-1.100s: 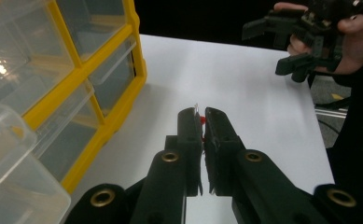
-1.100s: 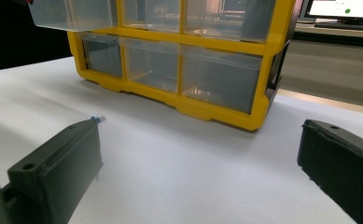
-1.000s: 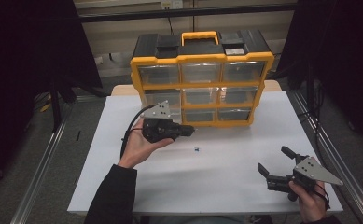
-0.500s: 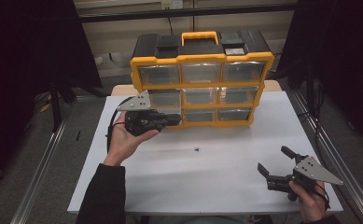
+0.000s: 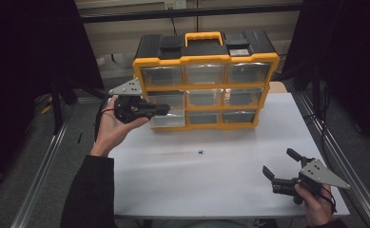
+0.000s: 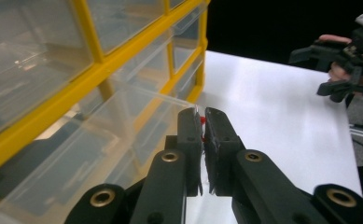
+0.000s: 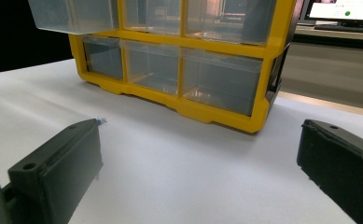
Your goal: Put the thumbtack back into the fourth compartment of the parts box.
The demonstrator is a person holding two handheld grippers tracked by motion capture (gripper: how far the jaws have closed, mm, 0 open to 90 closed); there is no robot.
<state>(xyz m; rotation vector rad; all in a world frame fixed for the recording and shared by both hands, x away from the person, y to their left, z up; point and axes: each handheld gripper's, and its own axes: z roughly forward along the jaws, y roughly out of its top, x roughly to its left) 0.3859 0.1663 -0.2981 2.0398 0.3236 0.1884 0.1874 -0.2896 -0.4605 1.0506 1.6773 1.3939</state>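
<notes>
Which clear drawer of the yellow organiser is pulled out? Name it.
The left clear plastic drawer of the middle row, pinched by the left tool; it juts forward while the others sit flush.

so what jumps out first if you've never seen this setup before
The yellow drawer cabinet with clear drawers, standing at the table's far edge. The left gripper is at its left column, shut on the rim of a pulled-out clear drawer. The right gripper waits open near the table's front right corner, and a tiny blue bit lies alone mid-table.
</notes>
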